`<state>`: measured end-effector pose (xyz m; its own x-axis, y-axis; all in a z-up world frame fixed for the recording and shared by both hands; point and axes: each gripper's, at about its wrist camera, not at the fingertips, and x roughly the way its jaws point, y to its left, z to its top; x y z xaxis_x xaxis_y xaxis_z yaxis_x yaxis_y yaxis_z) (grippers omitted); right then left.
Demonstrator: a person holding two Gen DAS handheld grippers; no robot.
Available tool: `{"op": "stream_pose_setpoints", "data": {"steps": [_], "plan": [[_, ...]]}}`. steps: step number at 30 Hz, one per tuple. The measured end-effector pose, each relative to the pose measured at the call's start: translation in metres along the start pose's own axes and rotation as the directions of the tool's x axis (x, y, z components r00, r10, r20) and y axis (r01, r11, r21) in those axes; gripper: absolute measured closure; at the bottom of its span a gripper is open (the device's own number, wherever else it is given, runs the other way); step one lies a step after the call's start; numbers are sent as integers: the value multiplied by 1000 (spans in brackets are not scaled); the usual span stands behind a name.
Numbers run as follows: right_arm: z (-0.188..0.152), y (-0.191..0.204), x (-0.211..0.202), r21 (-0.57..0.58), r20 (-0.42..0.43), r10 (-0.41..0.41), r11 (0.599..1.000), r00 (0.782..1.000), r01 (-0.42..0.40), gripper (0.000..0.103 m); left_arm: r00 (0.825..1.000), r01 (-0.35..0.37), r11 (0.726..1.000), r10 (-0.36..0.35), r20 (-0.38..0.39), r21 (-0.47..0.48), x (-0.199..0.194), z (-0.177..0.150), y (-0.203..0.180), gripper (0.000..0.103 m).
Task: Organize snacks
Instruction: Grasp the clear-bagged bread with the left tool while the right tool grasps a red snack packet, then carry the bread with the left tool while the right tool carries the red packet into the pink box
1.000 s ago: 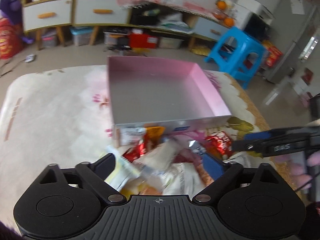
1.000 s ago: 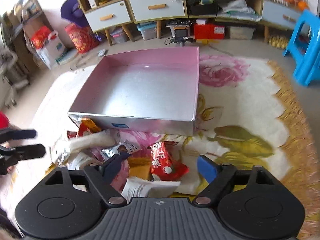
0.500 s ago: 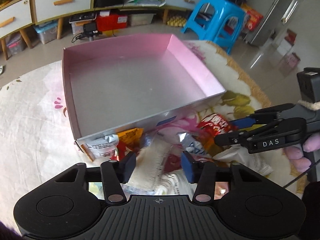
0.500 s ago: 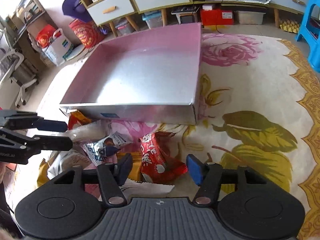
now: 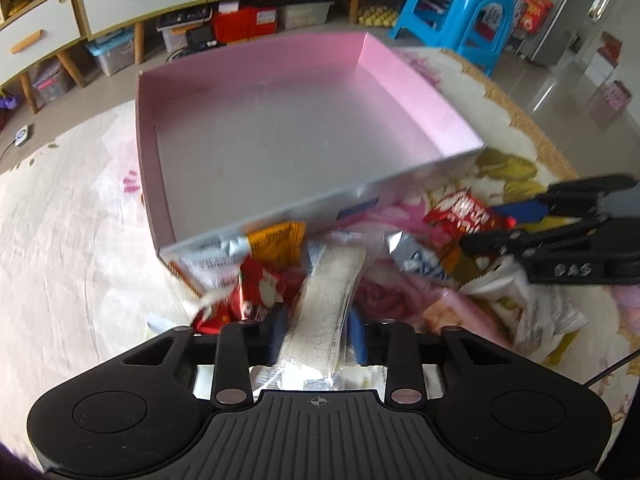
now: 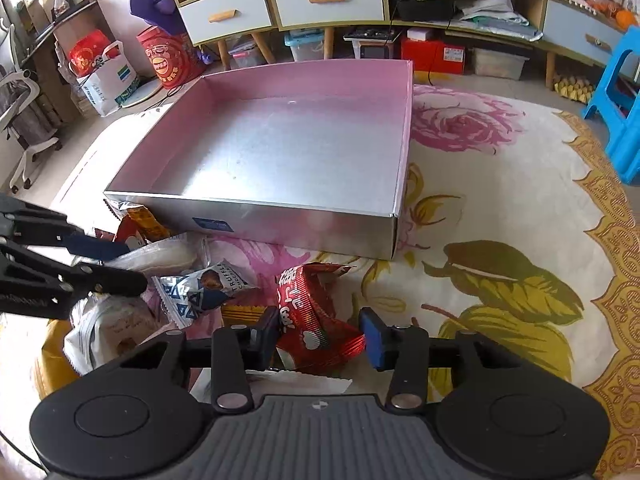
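Note:
A shallow pink box (image 5: 256, 152) with a silver floor sits empty on the flowered cloth; it also shows in the right wrist view (image 6: 280, 160). A heap of snack packets lies in front of it. My left gripper (image 5: 318, 334) is shut on a long clear-wrapped white wafer packet (image 5: 328, 300). My right gripper (image 6: 320, 332) is shut on a red packet (image 6: 312, 316); it also shows in the left wrist view (image 5: 464, 212). A silver-blue truffle packet (image 6: 200, 288) and an orange packet (image 5: 276, 240) lie loose.
A blue plastic stool (image 5: 460, 8) stands beyond the table's far right. A low cabinet with drawers (image 6: 280, 0) and floor clutter lines the back wall. The flowered cloth (image 6: 500, 240) stretches to the right of the box.
Both grippers have closed further, the left onto the white wafer packet, the right onto the red packet. Both have moved in closer over the heap.

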<state>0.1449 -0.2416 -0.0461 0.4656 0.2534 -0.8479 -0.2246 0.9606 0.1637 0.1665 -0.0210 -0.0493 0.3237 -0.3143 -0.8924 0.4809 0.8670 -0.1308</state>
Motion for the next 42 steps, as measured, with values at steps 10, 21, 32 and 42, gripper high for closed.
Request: {"op": "stream_pose_setpoints", "data": {"steps": [10, 21, 32, 42], "plan": [[3, -1, -10, 16, 22, 25, 1000, 999, -25, 94, 998, -1, 992, 8, 57, -124, -9, -18, 9, 86], [1, -8, -20, 85, 43, 58, 994, 997, -62, 96, 968, 133, 968, -81, 236, -211, -37, -51, 17, 88], [2, -9, -33, 115, 83, 73, 990, 994, -83, 98, 954, 156, 961, -87, 286, -229, -49, -46, 20, 88], [-5, -23, -16, 197, 34, 38, 979, 999, -44, 62, 963, 147, 961, -85, 255, -233, -40, -50, 12, 88]]}}
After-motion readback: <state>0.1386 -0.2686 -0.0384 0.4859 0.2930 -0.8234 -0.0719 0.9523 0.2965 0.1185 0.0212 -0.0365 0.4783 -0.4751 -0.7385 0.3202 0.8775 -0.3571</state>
